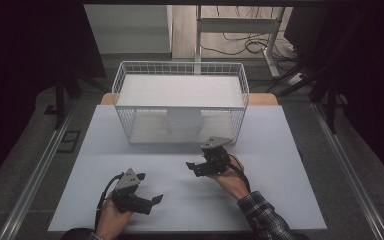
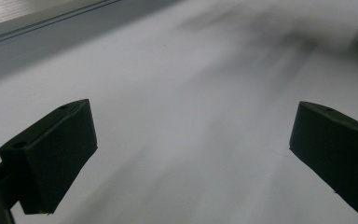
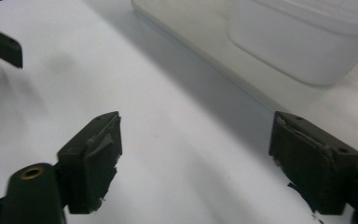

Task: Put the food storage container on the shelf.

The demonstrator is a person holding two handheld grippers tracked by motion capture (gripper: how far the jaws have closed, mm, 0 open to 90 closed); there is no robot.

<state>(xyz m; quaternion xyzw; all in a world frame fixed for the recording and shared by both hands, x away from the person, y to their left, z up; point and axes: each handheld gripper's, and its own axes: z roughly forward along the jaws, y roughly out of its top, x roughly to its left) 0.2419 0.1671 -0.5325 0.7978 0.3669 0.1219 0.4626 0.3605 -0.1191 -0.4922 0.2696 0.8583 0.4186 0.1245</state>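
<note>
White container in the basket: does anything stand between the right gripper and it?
Yes. The white container sits inside the wire basket, whose front mesh wall stands between it and the open, empty right gripper. The table between gripper and basket is otherwise bare.

Two hand-held grippers, both with jaws parted

The left gripper [image 1: 156, 200] is held low in the left hand [image 1: 111, 216], jaws spread wide and empty. The right gripper [image 1: 192, 166] is gripped by the right hand [image 1: 231, 175], jaws apart, nothing between them.

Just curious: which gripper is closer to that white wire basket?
Right. The right gripper sits just before the white wire basket's front right corner; the left gripper is farther back.
</note>
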